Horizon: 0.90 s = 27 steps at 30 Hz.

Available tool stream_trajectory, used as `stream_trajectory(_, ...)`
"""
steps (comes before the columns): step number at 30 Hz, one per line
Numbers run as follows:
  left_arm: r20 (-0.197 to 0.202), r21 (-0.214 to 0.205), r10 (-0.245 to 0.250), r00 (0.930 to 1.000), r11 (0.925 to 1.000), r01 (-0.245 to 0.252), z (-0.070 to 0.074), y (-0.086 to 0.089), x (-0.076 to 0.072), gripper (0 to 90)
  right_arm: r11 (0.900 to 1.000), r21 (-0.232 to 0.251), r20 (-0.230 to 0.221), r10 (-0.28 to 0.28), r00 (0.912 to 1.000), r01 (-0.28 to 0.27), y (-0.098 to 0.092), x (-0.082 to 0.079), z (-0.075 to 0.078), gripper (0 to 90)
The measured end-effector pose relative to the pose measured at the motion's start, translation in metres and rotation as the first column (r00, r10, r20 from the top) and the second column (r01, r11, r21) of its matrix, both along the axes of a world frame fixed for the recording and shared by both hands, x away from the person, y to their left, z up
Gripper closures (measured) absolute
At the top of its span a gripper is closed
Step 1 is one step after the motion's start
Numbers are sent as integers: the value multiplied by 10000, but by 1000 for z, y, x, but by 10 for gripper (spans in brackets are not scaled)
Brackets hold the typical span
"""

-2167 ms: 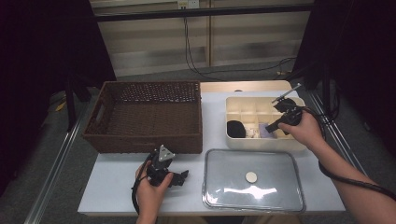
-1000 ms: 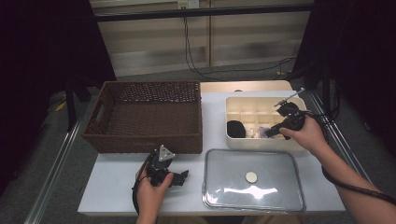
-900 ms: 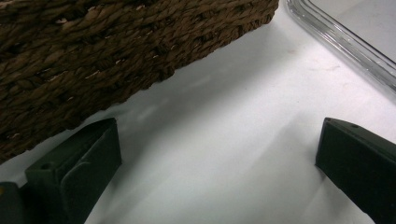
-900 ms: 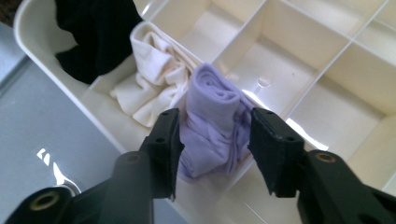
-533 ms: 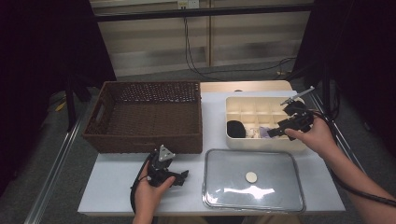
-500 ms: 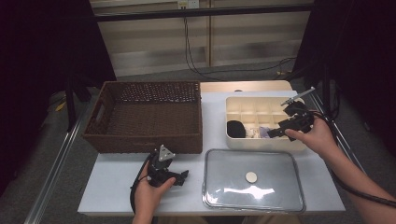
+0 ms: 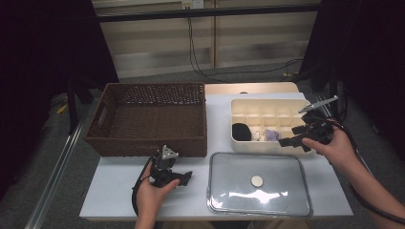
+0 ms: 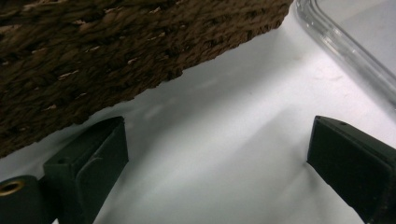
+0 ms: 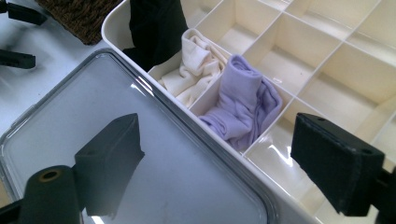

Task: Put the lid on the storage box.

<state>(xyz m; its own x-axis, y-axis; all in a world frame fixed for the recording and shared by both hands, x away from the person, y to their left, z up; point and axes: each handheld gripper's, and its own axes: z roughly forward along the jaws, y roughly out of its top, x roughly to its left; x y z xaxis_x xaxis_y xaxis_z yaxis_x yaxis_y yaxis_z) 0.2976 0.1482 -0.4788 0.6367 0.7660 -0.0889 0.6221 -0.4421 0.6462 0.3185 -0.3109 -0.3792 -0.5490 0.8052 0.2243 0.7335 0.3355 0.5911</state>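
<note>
A cream divided box point(image 7: 267, 101) holds three rolled socks in its front row: black point(image 7: 241, 131), cream point(image 7: 258, 136) and lilac point(image 7: 272, 135). My right gripper point(image 7: 289, 136) hovers over the box's front right part. Its jaws are open and have just been opening, with nothing gripped. In the right gripper view the lilac sock point(image 9: 243, 107) lies in its compartment below the right gripper point(image 9: 217, 135), beside the cream sock point(image 9: 196, 70). My left gripper point(image 7: 184, 177) rests on the table in front of the basket. The left gripper point(image 8: 217, 140) is open, its jaws just eased slightly inward around nothing.
A brown wicker basket point(image 7: 148, 119) stands at the left, its wall close to the left jaws point(image 8: 93, 46). A clear lid point(image 7: 282, 200) with a round knob lies on the white table point(image 7: 114, 191) in front of the box. Several box compartments are bare.
The right hand has drawn back to the right and up from the box's front row, and its jaws have spread, leaving the lilac sock in its compartment. The left hand stays put.
</note>
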Motion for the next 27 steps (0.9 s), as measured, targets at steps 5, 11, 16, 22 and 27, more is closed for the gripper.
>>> stream_trajectory(5, -348, -384, -124, 9993, 9992, 111, 10, -8, -1, 112, 9994, 341, -13, 93, 10000, -92, -5, -13, -2, 157)
stream_trajectory(11, -664, -712, -809, 9945, 9945, 762, 22, -22, -2, 161, 9986, 497, 162, 144, 9998, -152, -10, -32, -8, 160)
stream_trajectory(16, -632, -722, -1198, 9908, 9907, 1151, 27, -33, -1, 167, 9979, 623, -75, 192, 9998, -187, -11, -42, -15, 209)
stream_trajectory(22, -1240, -1116, -1580, 9796, 9832, 1445, 29, -44, 0, 197, 9974, 716, -547, 22, 9985, 18, -16, -53, -27, 229)
stream_trajectory(27, -1692, -1409, -1801, 9690, 9775, 1571, 29, -52, 2, 251, 9953, 836, -1117, -389, 9930, 484, -24, -59, -38, 258)
